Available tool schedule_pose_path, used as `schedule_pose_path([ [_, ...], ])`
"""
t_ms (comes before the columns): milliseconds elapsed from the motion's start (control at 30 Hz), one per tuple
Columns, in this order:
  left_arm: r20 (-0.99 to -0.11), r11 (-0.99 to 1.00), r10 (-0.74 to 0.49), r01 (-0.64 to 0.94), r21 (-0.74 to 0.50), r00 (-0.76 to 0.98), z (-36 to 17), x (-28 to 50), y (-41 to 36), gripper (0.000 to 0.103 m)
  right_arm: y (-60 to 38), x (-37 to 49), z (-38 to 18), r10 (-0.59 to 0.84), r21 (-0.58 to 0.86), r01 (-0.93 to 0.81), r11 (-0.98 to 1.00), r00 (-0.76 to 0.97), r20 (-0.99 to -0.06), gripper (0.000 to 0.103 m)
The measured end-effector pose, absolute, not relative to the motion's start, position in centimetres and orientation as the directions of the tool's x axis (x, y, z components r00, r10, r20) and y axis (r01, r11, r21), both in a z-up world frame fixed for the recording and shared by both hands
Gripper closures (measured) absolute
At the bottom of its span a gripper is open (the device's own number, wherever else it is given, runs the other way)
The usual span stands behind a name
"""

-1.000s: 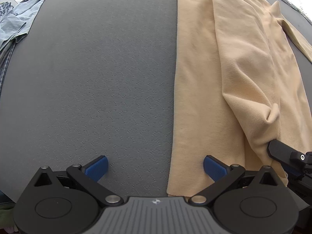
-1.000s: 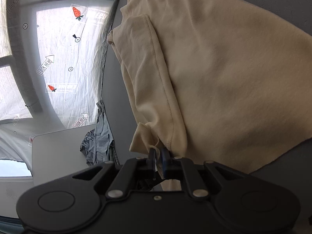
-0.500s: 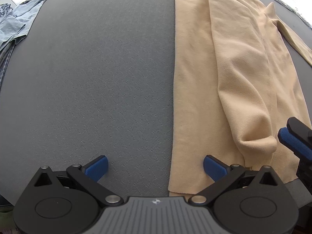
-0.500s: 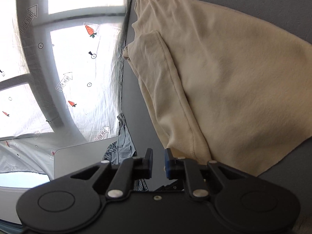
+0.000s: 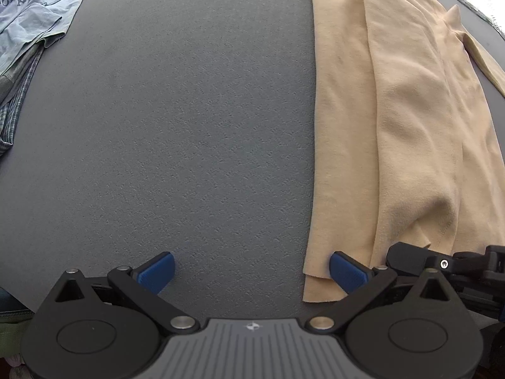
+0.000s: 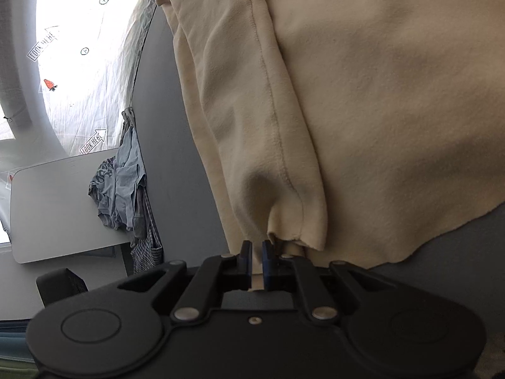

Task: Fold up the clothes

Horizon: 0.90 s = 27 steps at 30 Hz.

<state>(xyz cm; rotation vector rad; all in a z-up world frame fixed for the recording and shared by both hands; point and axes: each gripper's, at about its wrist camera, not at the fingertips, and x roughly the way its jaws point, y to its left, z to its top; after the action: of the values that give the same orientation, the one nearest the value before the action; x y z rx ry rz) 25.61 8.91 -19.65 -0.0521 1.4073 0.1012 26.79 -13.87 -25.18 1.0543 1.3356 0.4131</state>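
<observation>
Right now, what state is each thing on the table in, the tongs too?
beige shirt: lying flat, one side folded over along its length.
clothes pile: crumpled, unfolded, off to the side.
left tongs: open, straddling the shirt's edge, holding nothing.
right tongs: shut at the shirt's folded end; beige shows in the slit, grip uncertain.

Soft daylight, window glare blown out at left; fisheye edges bend, corners dark.

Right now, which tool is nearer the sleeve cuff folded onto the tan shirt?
Right. The right tool sits at the sleeve cuff, nearly shut. The left tool hangs open over the gray table, straddling the tan shirt hem edge.
</observation>
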Motion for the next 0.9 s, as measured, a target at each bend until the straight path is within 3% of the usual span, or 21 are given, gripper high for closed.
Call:
schedule_pose_path([
  [200,-0.986,0.995,0.070,-0.082,0.058,0.153,-18.8,26.0,8.5,0.000,-16.1,27.2,-22.8,0.774,0.873,0.275,0.403,0.406,-0.486,0.094],
  [400,-0.985,0.993,0.089,-0.090,0.076,0.148,-17.6,27.1,8.1,0.000,-17.0,27.2,-26.1,0.754,0.791,0.416,0.449,0.299,-0.585,0.094],
  [533,-0.982,0.989,0.100,-0.124,0.080,0.160,-16.5,28.3,8.2,0.000,-17.3,27.4,-25.1,0.751,0.781,0.388,0.489,0.269,-0.604,0.095],
  [833,-0.961,0.985,0.135,-0.133,0.105,0.241,-15.1,33.5,3.9,0.000,-22.1,30.3,-20.1,0.694,0.814,0.295,0.501,0.424,-0.581,0.090],
  [900,-0.959,0.986,0.140,-0.123,0.113,0.246,-18.5,35.3,4.5,0.000,-23.8,31.0,-19.8,0.663,0.807,0.291,0.514,0.463,-0.589,0.086],
])
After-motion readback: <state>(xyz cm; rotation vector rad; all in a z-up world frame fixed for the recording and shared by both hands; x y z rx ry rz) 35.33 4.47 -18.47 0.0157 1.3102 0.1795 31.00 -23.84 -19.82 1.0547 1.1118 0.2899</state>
